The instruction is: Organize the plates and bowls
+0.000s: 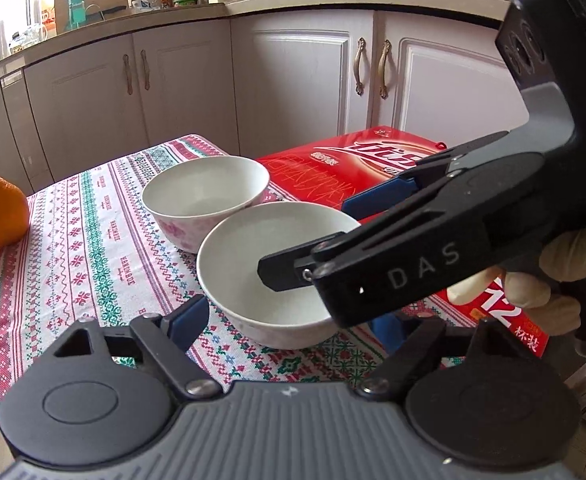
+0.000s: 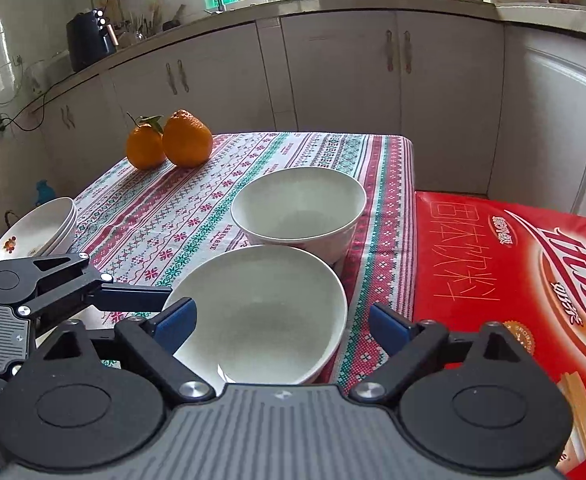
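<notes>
Nearest us the left gripper stands with its blue pads on either side of the near bowl, whether pressing we cannot tell; our right gripper straddles the same bowl's rim, pads apart from it; the far bowl touches it behind, on the patterned tablecloth; stacked plates sit at the left edge.

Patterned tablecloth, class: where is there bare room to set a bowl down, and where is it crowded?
Free: the cloth between the two oranges and the two white ceramic bowls. Crowded: the near right, where those bowls touch beside the red carton; stacked white dishes fill the left edge.
</notes>
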`<control>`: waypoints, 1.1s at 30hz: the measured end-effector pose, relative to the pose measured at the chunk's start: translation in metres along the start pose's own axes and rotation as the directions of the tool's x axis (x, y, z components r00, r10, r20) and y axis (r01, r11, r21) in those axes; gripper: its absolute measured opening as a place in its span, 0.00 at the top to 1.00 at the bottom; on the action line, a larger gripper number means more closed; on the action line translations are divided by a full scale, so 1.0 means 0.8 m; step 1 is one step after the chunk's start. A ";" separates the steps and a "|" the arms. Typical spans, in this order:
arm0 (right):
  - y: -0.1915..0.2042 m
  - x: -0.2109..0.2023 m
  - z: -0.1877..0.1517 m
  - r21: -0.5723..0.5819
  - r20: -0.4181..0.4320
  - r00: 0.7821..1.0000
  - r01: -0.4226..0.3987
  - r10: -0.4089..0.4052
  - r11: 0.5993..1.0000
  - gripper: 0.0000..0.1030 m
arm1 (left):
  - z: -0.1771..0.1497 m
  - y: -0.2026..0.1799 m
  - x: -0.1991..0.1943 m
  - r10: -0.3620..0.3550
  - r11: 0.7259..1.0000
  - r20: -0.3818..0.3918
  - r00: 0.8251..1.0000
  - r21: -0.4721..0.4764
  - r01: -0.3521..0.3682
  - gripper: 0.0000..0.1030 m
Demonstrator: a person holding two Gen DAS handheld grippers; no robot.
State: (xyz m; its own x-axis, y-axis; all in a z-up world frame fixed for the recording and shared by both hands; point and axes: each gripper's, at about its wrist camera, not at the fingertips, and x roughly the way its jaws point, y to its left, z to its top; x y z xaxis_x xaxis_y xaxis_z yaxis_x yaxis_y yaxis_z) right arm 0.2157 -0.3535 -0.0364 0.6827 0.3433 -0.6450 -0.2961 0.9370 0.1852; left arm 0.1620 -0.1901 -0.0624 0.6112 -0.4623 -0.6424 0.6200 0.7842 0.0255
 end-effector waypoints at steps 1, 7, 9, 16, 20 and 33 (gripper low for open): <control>-0.002 0.003 0.001 0.003 -0.005 1.000 -0.010 0.010 1.000 0.13 | 0.000 0.000 0.002 0.000 1.000 -0.001 1.000 0.001 0.000 0.19; -0.010 0.013 0.010 0.014 -0.027 0.998 -0.051 0.051 0.999 0.24 | 0.001 0.000 0.007 0.001 1.000 -0.008 1.000 -0.004 -0.001 0.19; -0.015 0.016 0.013 0.030 -0.036 0.997 -0.070 0.071 0.997 0.26 | 0.001 0.000 0.007 0.002 1.000 -0.008 1.000 -0.008 -0.002 0.19; -0.025 0.024 0.022 0.050 -0.073 0.992 -0.103 0.106 0.993 0.30 | 0.001 0.000 0.009 0.000 1.000 -0.004 1.000 -0.009 0.000 0.19; -0.023 0.028 0.023 0.035 -0.085 0.991 -0.100 0.102 0.994 0.30 | 0.000 -0.005 0.013 0.019 1.000 -0.015 1.000 0.025 -0.018 0.20; -0.021 0.020 0.024 0.039 -0.088 0.990 -0.108 0.111 0.993 0.30 | 0.002 -0.002 0.006 -0.008 1.000 -0.025 1.000 0.003 0.008 0.21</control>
State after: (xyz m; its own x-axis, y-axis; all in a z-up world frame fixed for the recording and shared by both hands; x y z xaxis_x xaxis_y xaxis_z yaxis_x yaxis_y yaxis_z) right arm 0.2443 -0.3624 -0.0360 0.5843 0.4381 -0.6832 -0.3415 0.8964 0.2826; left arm 0.1650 -0.1943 -0.0644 0.5942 -0.4578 -0.6613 0.6259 0.7796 0.0227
